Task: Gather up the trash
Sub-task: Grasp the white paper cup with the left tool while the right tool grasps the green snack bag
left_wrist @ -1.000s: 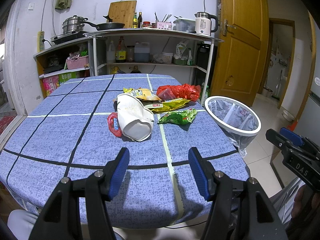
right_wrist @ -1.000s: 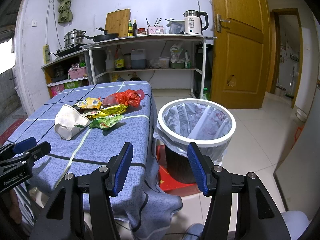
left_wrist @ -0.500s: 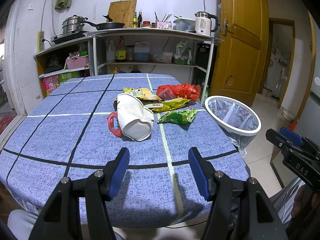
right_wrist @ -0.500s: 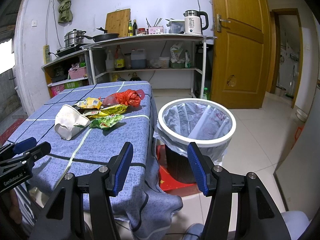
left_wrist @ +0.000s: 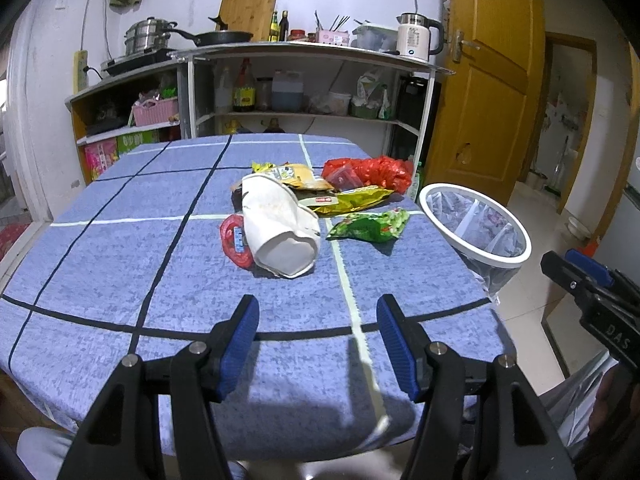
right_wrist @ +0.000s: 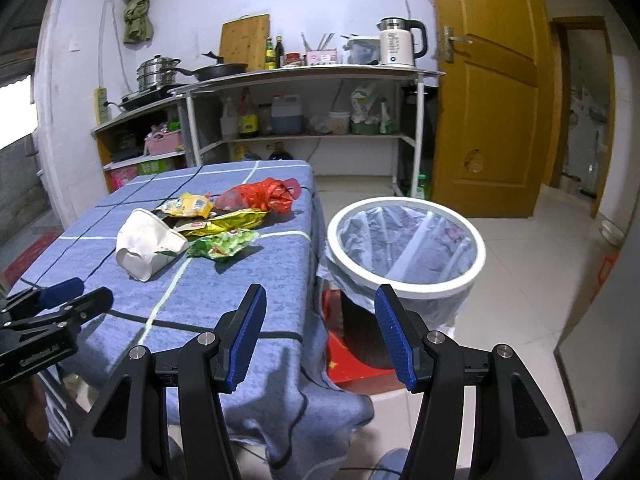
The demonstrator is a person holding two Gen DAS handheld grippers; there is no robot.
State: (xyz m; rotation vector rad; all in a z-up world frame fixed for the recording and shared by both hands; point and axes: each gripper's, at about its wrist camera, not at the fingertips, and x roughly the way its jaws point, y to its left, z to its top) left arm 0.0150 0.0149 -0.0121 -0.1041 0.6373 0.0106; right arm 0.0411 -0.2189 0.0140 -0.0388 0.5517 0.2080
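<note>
- Left gripper (left_wrist: 318, 322) is spread wide with nothing between the pads, hanging over the near edge of the table (left_wrist: 120, 264).
- Right gripper (right_wrist: 320, 314) is wide too and empty, off the table's corner.
- Straight ahead of the left gripper lies a crushed paper cup (left_wrist: 280, 224), with a red wrapper (left_wrist: 234, 236) touching its left side.
- Just past the cup: a green packet (left_wrist: 370, 226), yellow packets (left_wrist: 340, 200) and a red bag (left_wrist: 372, 172), all bunched together.
- Right in front of the right gripper stands the bin (right_wrist: 404, 240), lined with a clear bag, beside the table.
</note>
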